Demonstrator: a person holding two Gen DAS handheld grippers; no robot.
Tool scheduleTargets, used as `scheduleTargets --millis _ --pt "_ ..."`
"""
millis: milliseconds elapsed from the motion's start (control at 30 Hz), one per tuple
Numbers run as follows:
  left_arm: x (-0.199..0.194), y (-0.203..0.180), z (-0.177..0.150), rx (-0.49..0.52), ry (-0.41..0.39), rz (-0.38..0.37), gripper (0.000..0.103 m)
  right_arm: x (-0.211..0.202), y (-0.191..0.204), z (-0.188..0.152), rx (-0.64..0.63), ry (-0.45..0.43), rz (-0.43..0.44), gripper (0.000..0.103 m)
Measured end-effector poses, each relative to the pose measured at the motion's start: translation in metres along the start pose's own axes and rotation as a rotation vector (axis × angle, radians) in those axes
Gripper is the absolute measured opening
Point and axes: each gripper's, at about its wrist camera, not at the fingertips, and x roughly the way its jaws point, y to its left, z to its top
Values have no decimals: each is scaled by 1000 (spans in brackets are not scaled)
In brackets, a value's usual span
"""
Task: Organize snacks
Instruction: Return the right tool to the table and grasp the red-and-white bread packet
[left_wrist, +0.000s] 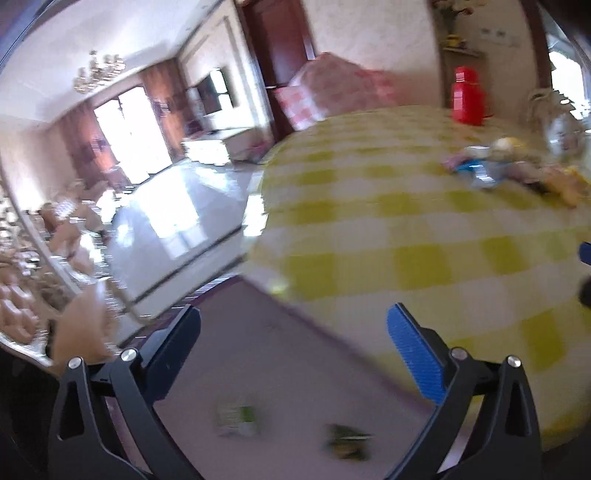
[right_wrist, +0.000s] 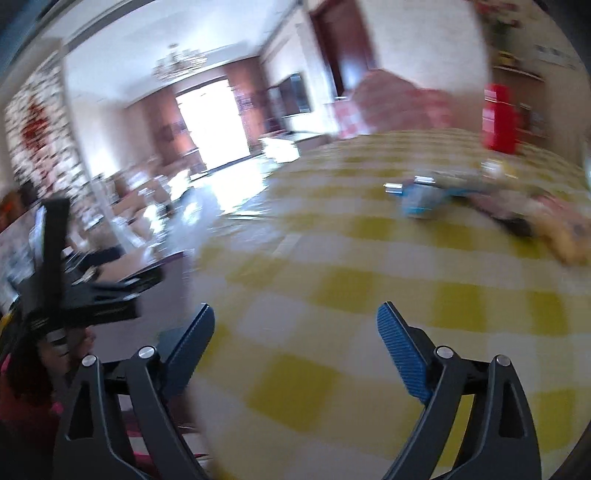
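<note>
A blurred heap of snack packets (left_wrist: 509, 166) lies at the far right of a round table with a yellow and white checked cloth (left_wrist: 369, 206). The right wrist view shows the same heap (right_wrist: 480, 195), with a blue packet (right_wrist: 421, 199) at its left and a yellow one (right_wrist: 569, 236) at its right. My left gripper (left_wrist: 295, 325) is open and empty at the table's near edge, above a mauve surface (left_wrist: 280, 362). On that surface lie a green and white packet (left_wrist: 236, 413) and a dark green packet (left_wrist: 347, 441). My right gripper (right_wrist: 295, 332) stands open over the cloth (right_wrist: 332, 280), holding nothing.
A red container (left_wrist: 467, 96) stands at the table's far side, also in the right wrist view (right_wrist: 500, 118). The left gripper's body (right_wrist: 74, 295) shows at the left there, a hand (right_wrist: 77, 343) under it. Beyond the table are a shiny floor (left_wrist: 177, 221), sofas and a pink checked cover (left_wrist: 332, 85).
</note>
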Motion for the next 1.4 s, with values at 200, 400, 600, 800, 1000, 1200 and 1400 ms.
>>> scheduleTargets --millis 200,400,600,800,1000,1200,1400 --pt "4 -80 21 53 63 -282 101 -30 -93 3 160 -25 -184 87" --pt "23 -175 53 76 123 -465 101 -50 -196 13 262 -41 -398 87" --pt "64 -248 81 17 109 -501 101 -35 -265 27 325 -27 -486 87" --pt "86 -258 88 -57 121 -485 101 0 -285 51 184 59 -523 87" --pt "102 -238 100 -92 140 -420 101 37 -306 74 105 147 -501 87" --pt "120 -272 124 -87 229 -559 101 56 -309 88 54 156 -390 53" --pt "136 -327 141 -92 240 -579 101 12 -324 82 211 75 -419 44"
